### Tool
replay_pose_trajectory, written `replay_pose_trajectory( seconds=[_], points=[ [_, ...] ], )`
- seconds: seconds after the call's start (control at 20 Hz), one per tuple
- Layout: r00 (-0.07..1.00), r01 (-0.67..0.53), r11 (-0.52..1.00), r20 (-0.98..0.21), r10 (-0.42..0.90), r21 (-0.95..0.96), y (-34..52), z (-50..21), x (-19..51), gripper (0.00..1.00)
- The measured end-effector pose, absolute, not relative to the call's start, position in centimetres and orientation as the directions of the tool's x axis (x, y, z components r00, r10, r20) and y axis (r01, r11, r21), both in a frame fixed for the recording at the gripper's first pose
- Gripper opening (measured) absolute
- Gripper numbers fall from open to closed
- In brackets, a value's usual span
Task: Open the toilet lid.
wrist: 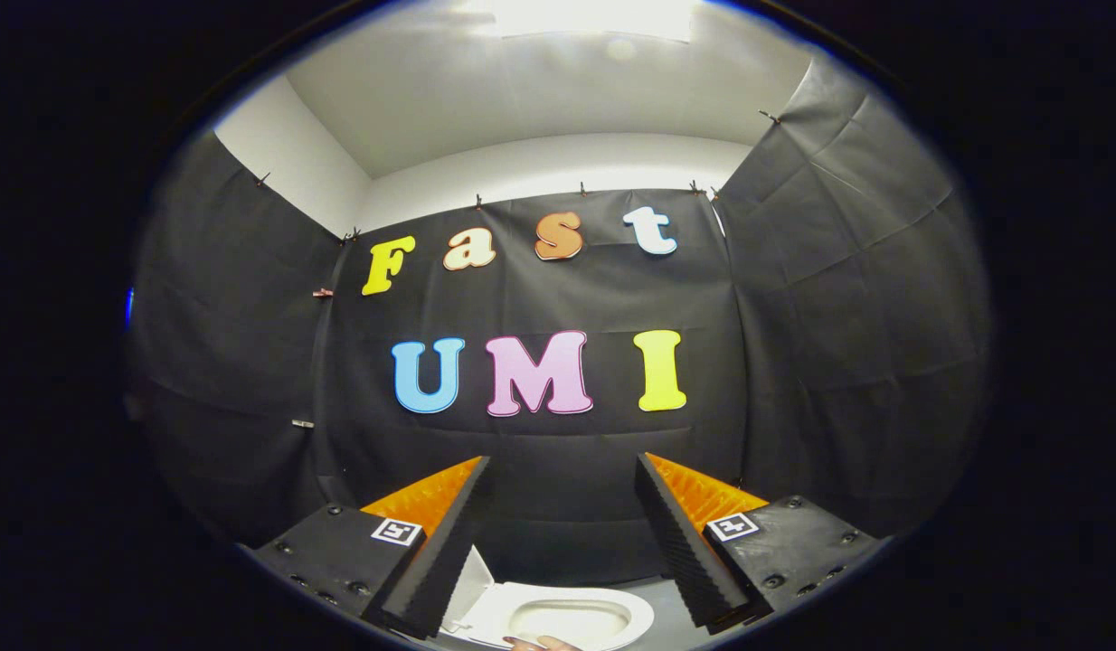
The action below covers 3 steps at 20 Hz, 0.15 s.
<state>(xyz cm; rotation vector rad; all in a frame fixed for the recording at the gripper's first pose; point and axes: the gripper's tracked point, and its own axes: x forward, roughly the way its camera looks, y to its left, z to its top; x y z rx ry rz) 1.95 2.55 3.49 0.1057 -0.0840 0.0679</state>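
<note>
My gripper (pixel 562 461) is open, held high and level, with nothing between its fingers. Its black ribbed pads (pixel 440 542) with orange backs stand wide apart and point at the booth's black back wall. Far below, between the finger bases, lies a white toilet (pixel 603 601) seen from above, its oval seat ring and bowl opening (pixel 569 619) in sight. A flat white panel, apparently the lid (pixel 470 579), rises tilted at the bowl's left side, partly hidden behind the left finger. The gripper is well apart from the toilet.
A person's fingertips (pixel 544 643) show at the near rim of the seat. Grey floor (pixel 671 615) lies right of the toilet. Black cloth walls close the booth on three sides, with a white ceiling and a bright light (pixel 594 18) above.
</note>
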Motion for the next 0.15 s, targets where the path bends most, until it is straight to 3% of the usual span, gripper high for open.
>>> replay_pose_trajectory(
  seconds=[0.15],
  points=[
    [0.993,-0.074,0.993,0.097,0.065,0.097,2.8,3.75,1.7,0.98]
  ],
)
